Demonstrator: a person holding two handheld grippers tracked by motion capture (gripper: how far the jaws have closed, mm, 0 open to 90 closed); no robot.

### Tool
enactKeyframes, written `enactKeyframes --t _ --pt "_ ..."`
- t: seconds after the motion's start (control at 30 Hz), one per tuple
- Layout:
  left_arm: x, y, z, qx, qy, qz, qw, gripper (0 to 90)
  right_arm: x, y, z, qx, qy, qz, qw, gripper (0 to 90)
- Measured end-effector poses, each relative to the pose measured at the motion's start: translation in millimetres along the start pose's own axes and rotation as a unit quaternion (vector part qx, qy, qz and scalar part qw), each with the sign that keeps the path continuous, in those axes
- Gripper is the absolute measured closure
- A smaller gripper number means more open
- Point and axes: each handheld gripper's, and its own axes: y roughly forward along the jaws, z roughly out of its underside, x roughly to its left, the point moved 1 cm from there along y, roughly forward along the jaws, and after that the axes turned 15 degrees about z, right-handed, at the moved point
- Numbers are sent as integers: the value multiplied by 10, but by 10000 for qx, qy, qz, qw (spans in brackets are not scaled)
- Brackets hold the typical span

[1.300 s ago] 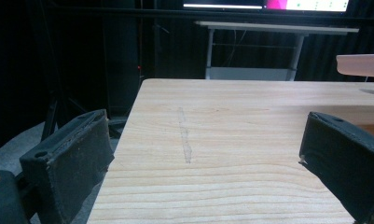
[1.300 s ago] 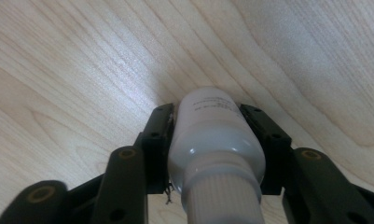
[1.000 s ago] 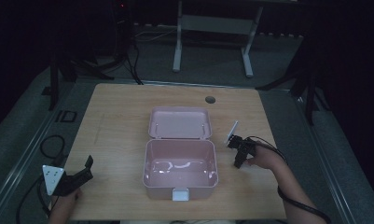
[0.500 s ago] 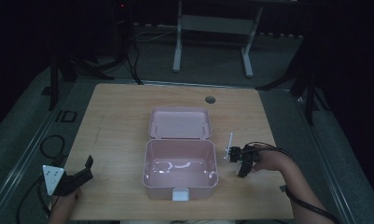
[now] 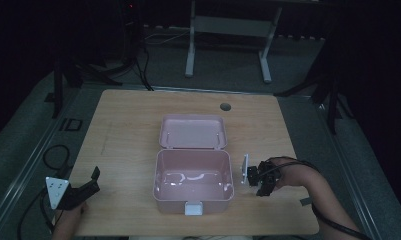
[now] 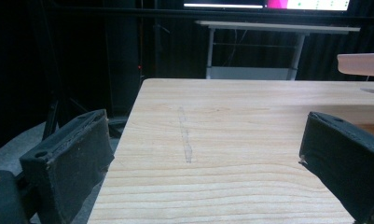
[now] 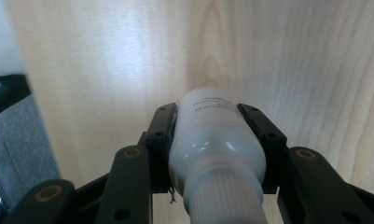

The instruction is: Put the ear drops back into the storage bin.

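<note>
- While the right gripper (image 7: 217,140) clamps the white bottle (image 7: 215,140) between its two pads, the grip sits on the rounded body just above the ribbed cap; a smooth, curved wall can slide out of flat pads if the hand tilts sharply.
- In the high view the right gripper (image 5: 255,176) holds the white bottle (image 5: 245,169) just beside the right wall of the pink box (image 5: 193,200), over the table (image 5: 128,130). Whether the bottle touches the tabletop cannot be told.
- If the bottle is meant for the box, the nearest hazard is the right wall: a low sideways move can strike the rim, knock the bottle askew in the pads or push the box across the wood.
- The box lid (image 5: 193,131) lies open behind the tub, away from the gripper, so it poses little risk to an approach from the right.
- A release from too high can let the bottle bounce or roll inside the tub.
- The left gripper (image 5: 83,187) rests at the near left corner of the table, jaws apart and empty, as the left gripper view (image 6: 208,154) confirms. It stands well apart from the box and cannot steady it if the box is bumped.
</note>
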Motion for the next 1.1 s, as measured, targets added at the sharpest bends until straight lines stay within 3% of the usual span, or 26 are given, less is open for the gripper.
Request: enactKeyframes --t 0.13,0.3,0.57,0.73,1.03,1.1 --pt "2 1 0 0 -12 -1 10000 24 40 -71 -25 -11 -121 -57 9999 593" --pt "1 0 0 0 -9 1 10000 24 47 -208 -76 -12 -87 -132 9999 593" --pt "1 0 0 -1 -11 -1 10000 24 -7 -497 -139 -55 -131 76 9999 593" --pt "1 0 0 -1 -11 -1 10000 24 -27 -680 -201 -35 -35 123 9999 593" --pt "0 1 0 -9 -8 -4 10000 24 -96 -979 -317 -107 -132 176 9997 593" --pt "0 0 -1 0 -9 -3 10000 24 -140 -1129 -371 -133 -60 258 9996 593"
